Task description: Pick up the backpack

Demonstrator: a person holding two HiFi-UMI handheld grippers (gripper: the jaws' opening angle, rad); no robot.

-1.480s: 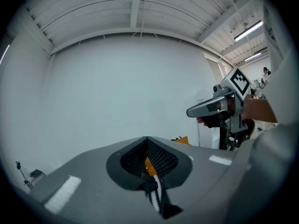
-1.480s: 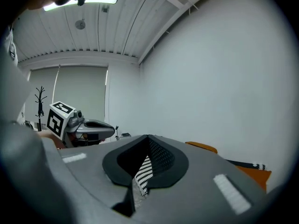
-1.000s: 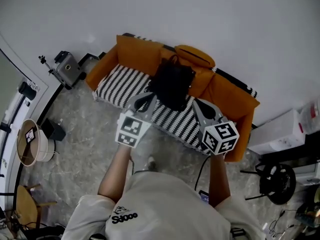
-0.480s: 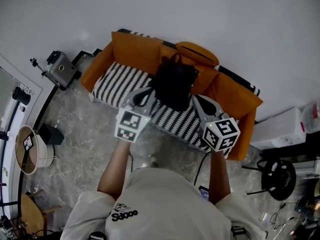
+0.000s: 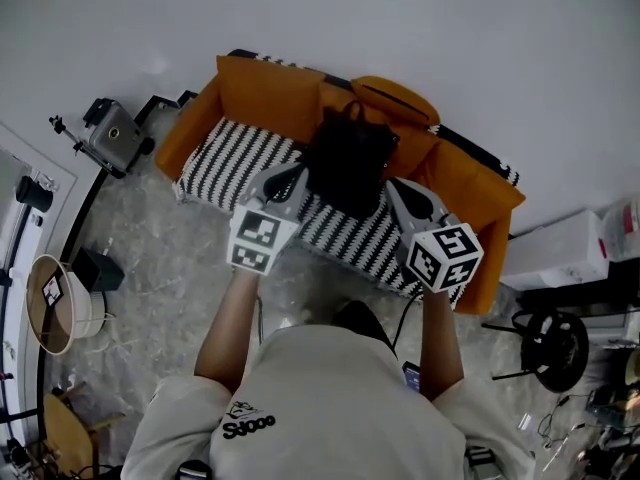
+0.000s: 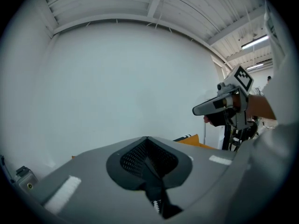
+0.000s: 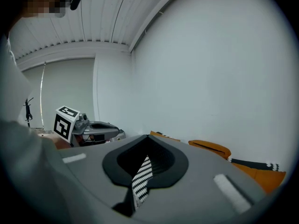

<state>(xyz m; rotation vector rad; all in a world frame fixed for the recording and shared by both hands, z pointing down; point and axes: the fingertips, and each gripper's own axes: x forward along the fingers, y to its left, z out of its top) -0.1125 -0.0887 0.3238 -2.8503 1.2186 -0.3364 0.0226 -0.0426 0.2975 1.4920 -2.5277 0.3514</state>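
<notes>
The black backpack [image 5: 347, 163] is sitting upright on the striped seat of the orange sofa [image 5: 255, 98], leaning on the back cushions. It is looking soft, slumping and probably fairly light, so the carry loop [image 5: 352, 111] at its top is seeming a surer hold than the yielding cloth body. The left hand-held gripper [image 5: 288, 176] and right hand-held gripper [image 5: 398, 190] are hovering at its near left and right, both pressed together and carrying nothing.

Orange sofa [image 5: 262, 93] (striped seat [image 5: 225, 158]) against white wall [image 5: 420, 18].
</notes>
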